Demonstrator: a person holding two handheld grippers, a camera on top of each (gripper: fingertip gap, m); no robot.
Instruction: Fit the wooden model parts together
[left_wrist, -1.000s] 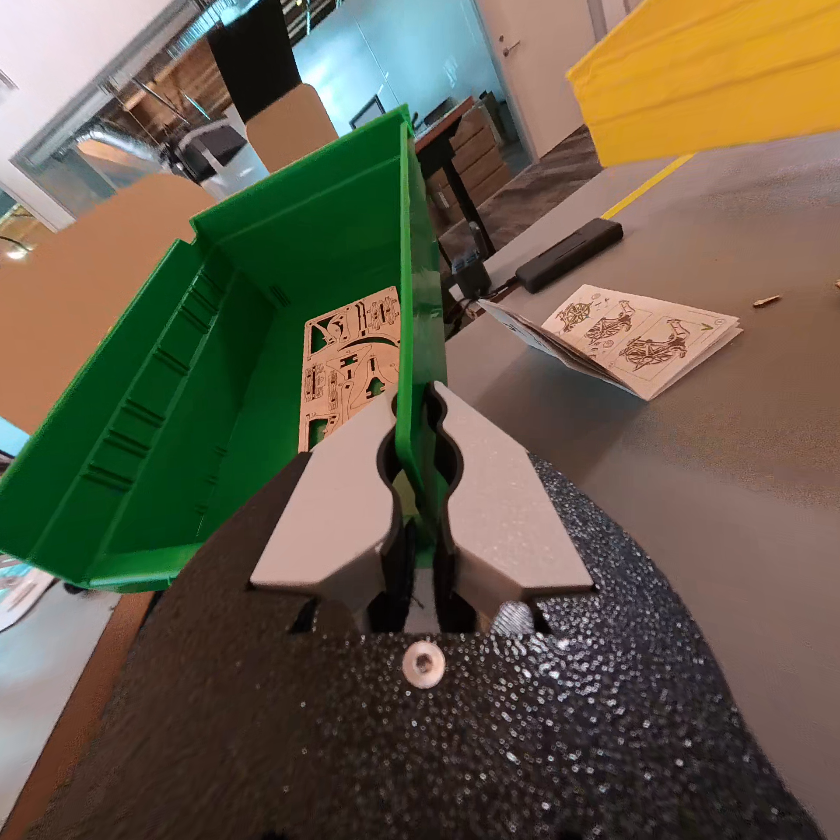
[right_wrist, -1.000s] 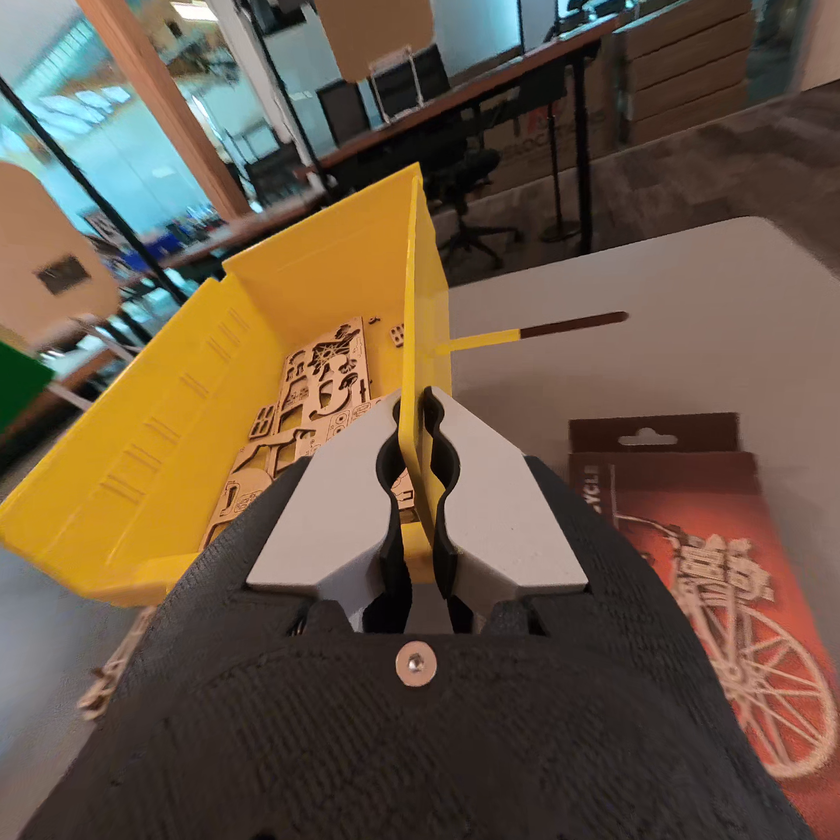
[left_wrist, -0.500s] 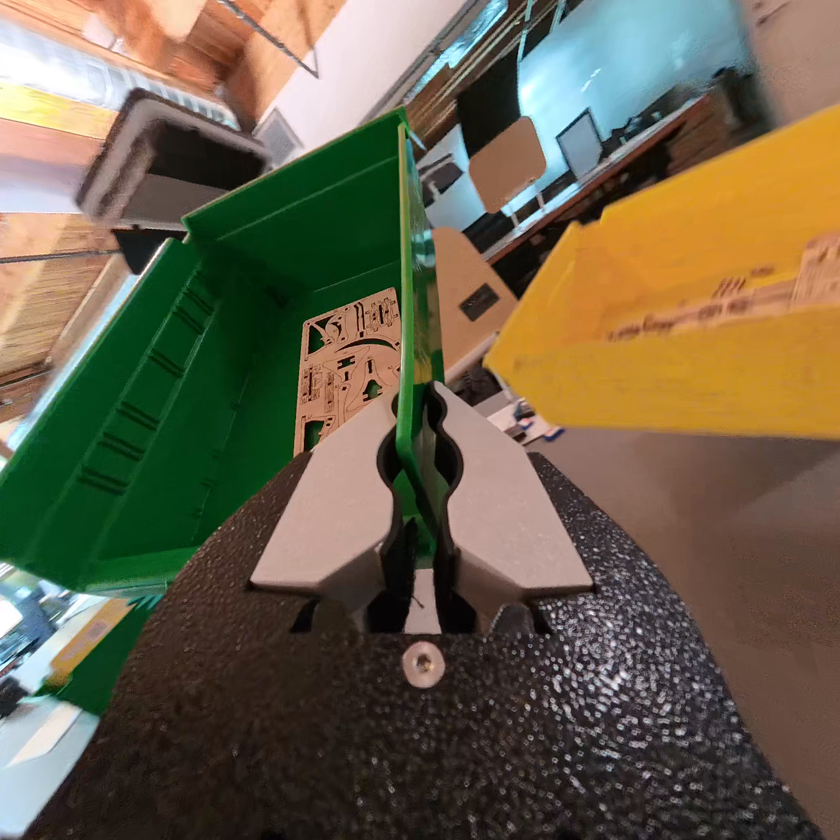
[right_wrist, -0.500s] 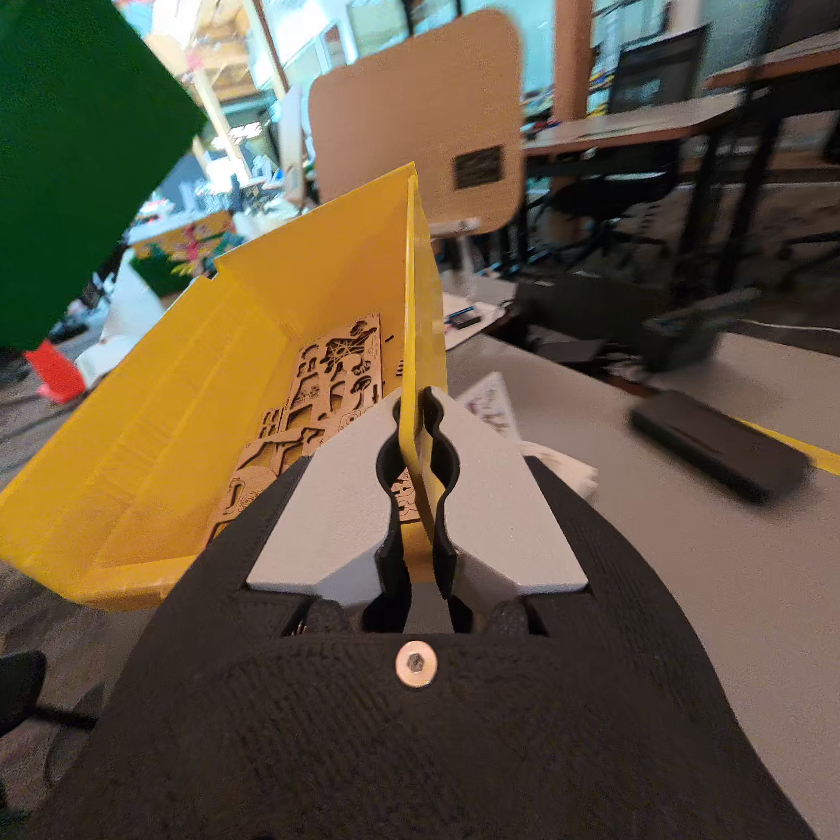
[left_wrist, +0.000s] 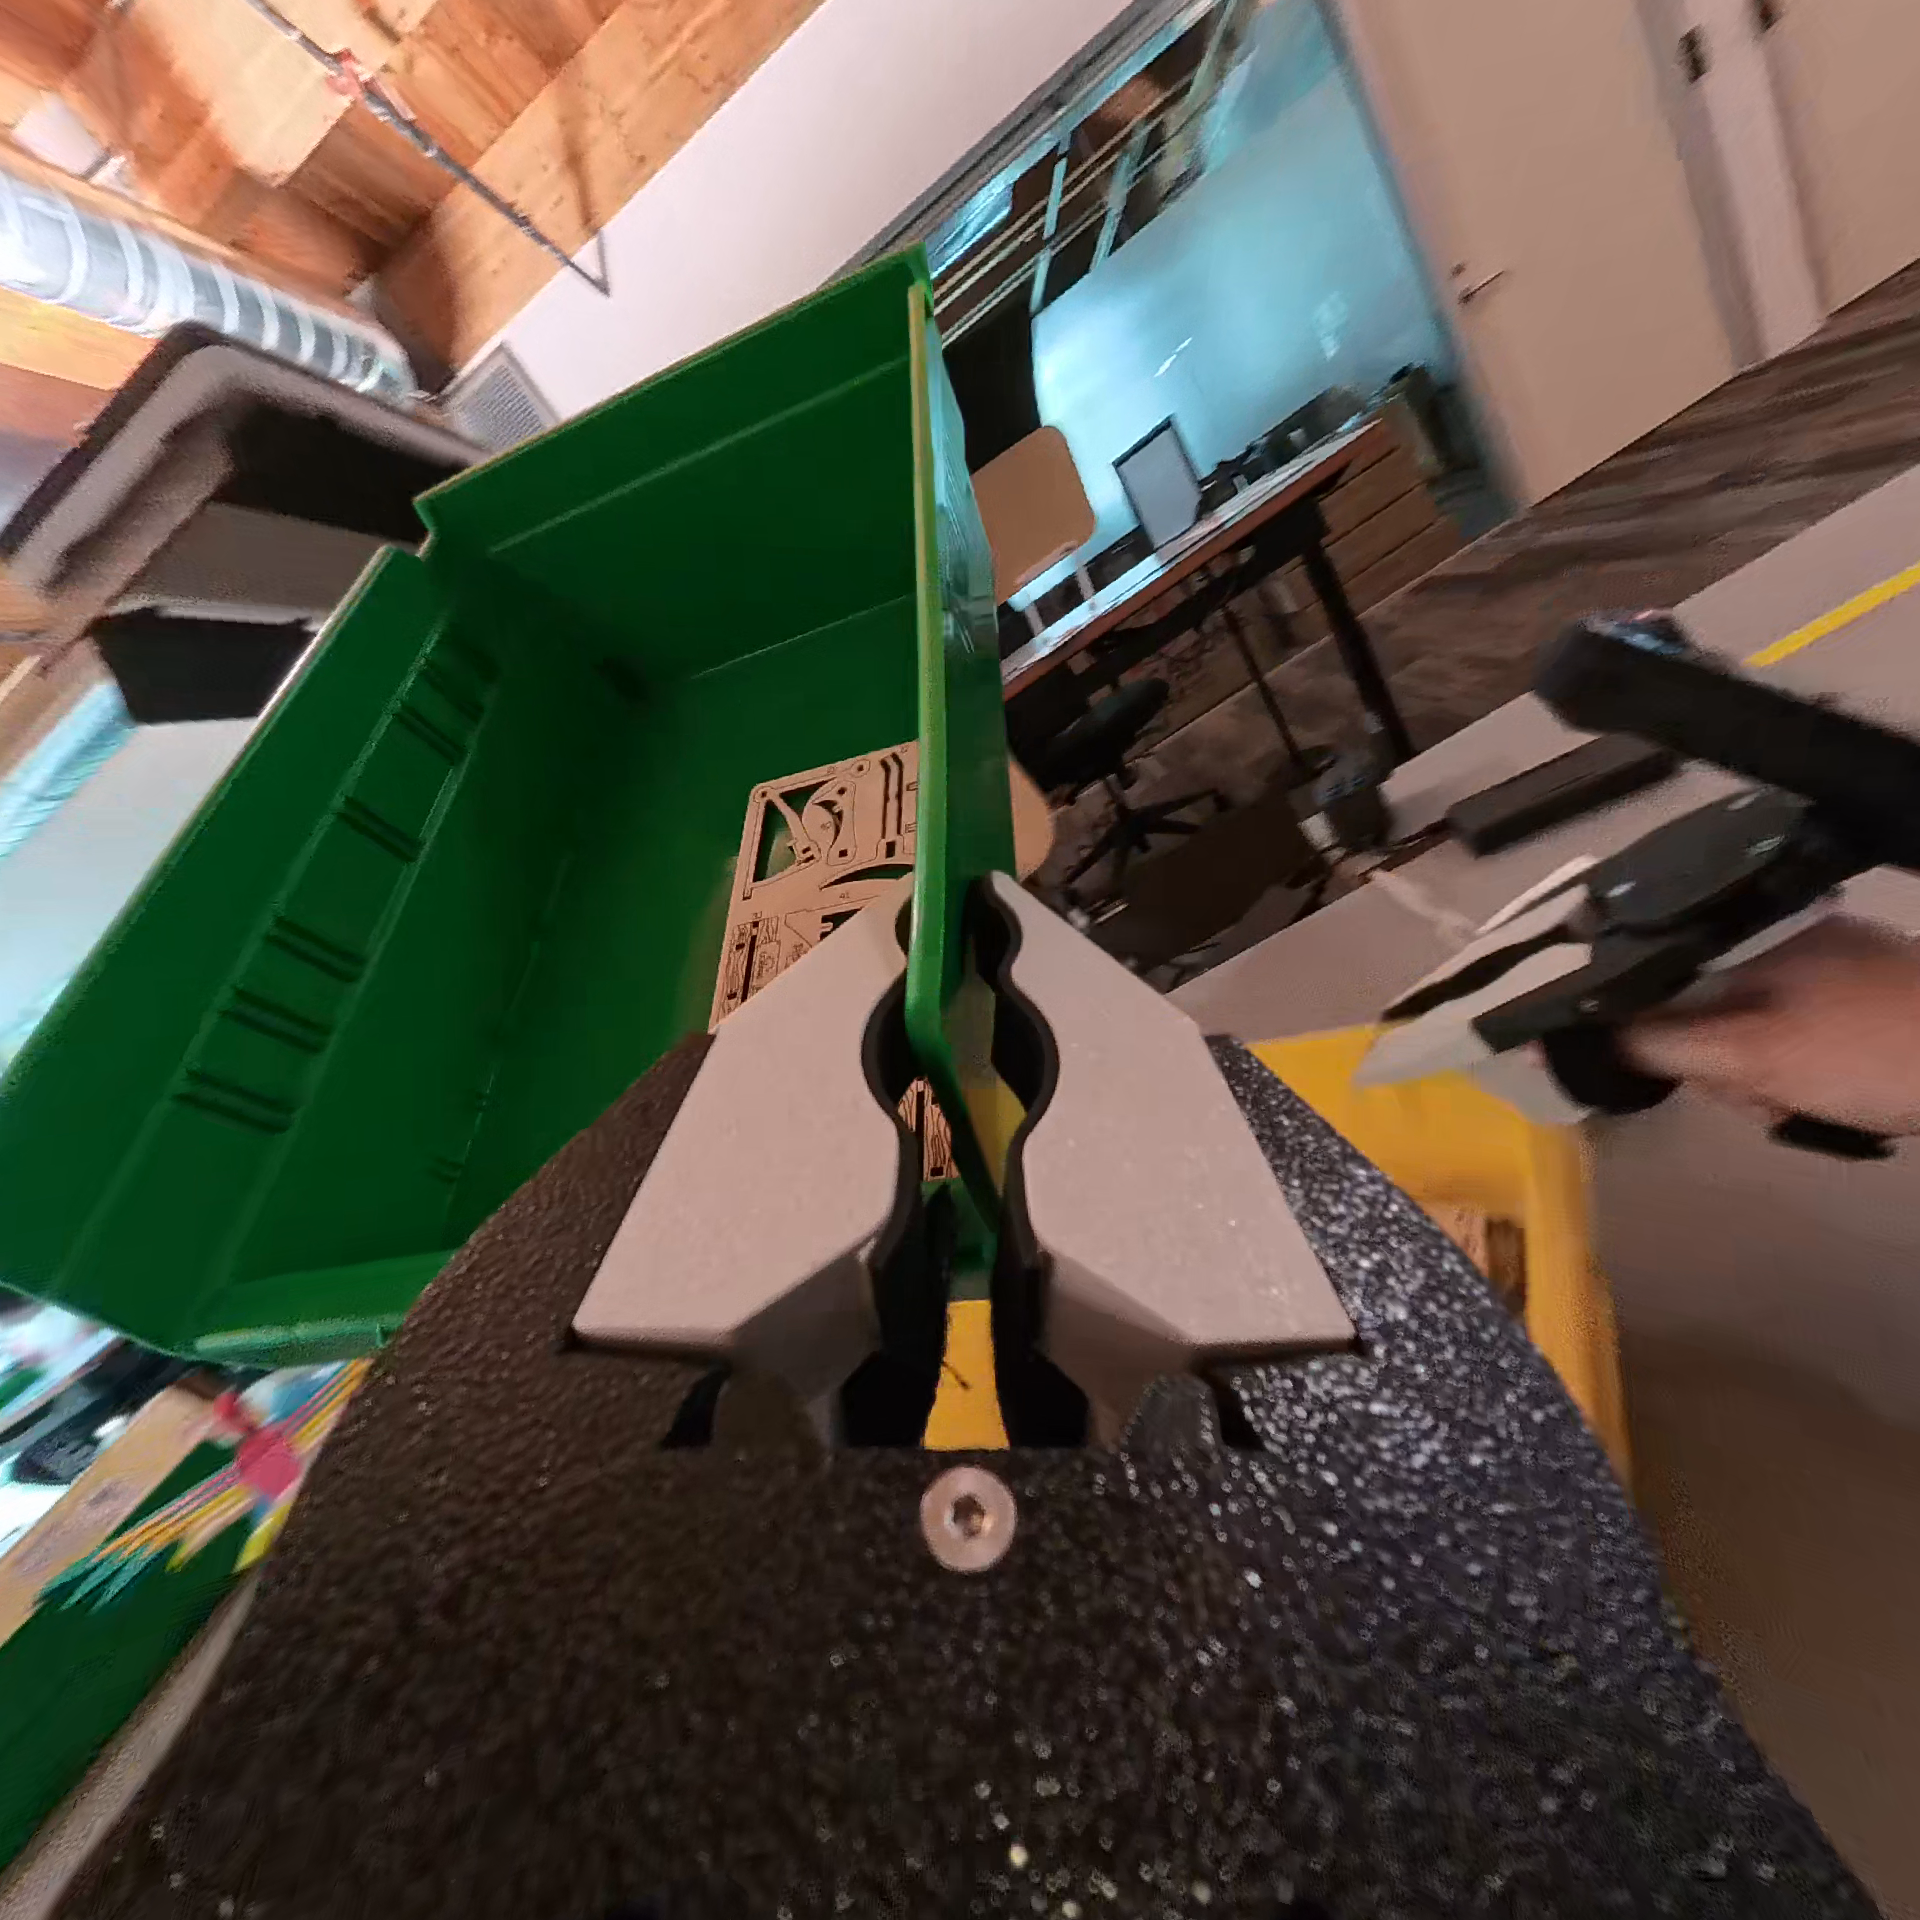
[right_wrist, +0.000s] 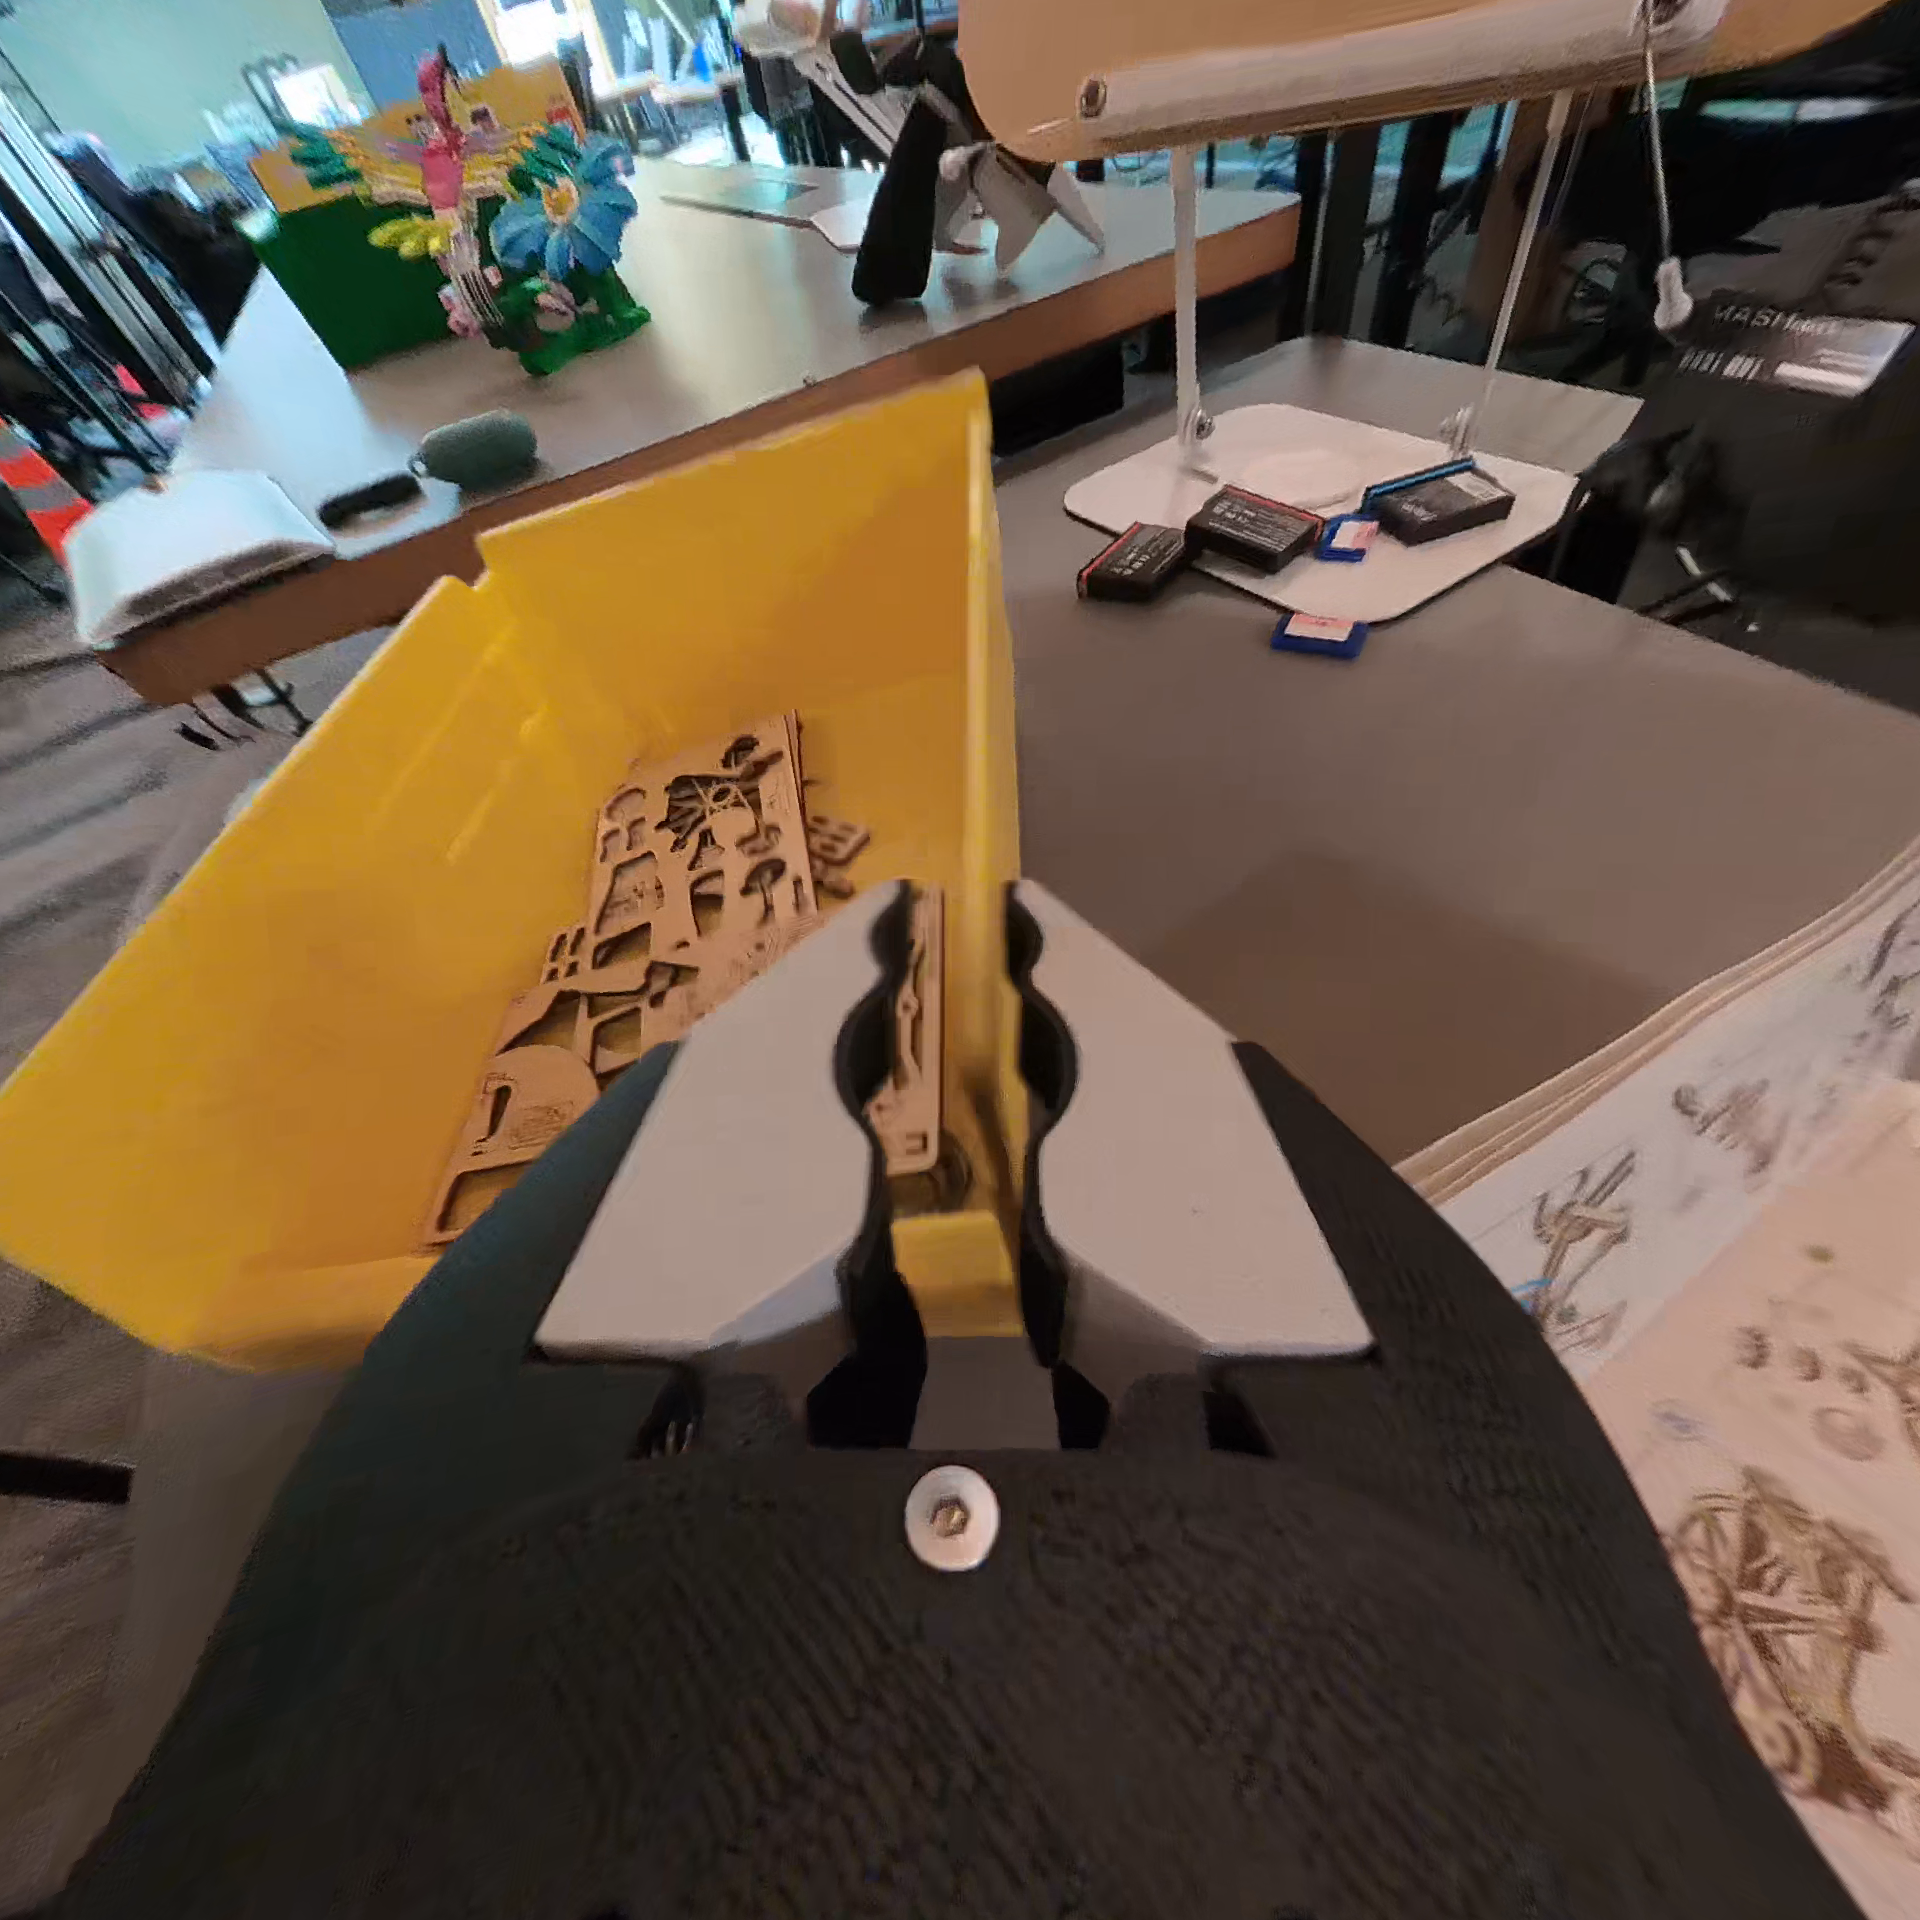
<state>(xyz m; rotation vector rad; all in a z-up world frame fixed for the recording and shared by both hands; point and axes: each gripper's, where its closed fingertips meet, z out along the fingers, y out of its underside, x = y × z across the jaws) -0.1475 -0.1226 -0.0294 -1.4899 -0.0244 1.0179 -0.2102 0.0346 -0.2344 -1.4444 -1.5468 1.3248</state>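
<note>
**Two bins, wooden sheets inside**

The left tongs (left_wrist: 951, 1013) pinch the right wall of a green bin (left_wrist: 436, 883); a wooden parts sheet (left_wrist: 821, 831) lies inside, just ahead. The right tongs (right_wrist: 956, 1023) stand spread around the yellow bin's (right_wrist: 343, 997) right wall, with wooden sheets (right_wrist: 686, 894) inside to their left.

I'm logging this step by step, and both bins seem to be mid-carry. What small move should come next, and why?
Probably lower the green bin to the table: the left hand-held gripper is shut on its side wall, holding it tilted in the air with a wooden parts sheet inside. The right hand-held gripper has its jaws parted around the yellow bin wall, and that bin appears set down.
</note>
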